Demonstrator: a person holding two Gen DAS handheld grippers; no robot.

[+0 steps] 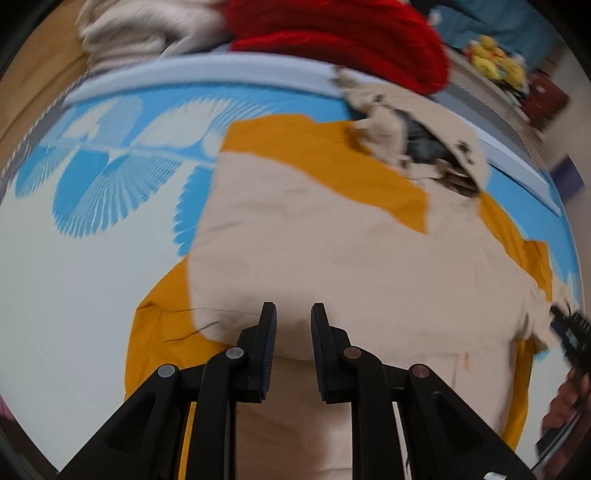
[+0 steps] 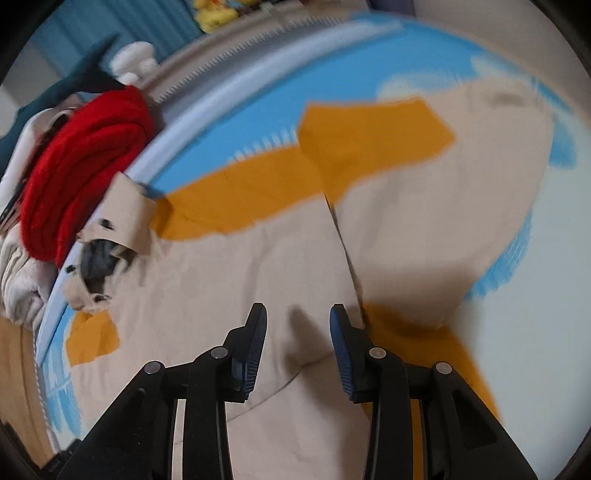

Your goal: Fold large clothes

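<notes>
A large beige and mustard-yellow garment [image 1: 332, 240] lies spread on a blue and white patterned mat [image 1: 92, 192], its collar [image 1: 424, 147] at the far side. It also shows in the right wrist view [image 2: 240, 266] with one part folded over along a crease [image 2: 343, 236]. My left gripper [image 1: 293, 314] hovers over the garment's near part, open and empty. My right gripper [image 2: 298, 314] hovers over the beige cloth by the crease, open and empty. It also shows at the right edge of the left wrist view [image 1: 572, 332]. Both views are motion-blurred.
A red knit garment [image 1: 351, 40] and a cream garment [image 1: 147, 29] are piled beyond the mat's far edge; they also show in the right wrist view, red [image 2: 85, 166] and cream [image 2: 18, 284]. Yellow soft toys [image 1: 495, 59] lie further back.
</notes>
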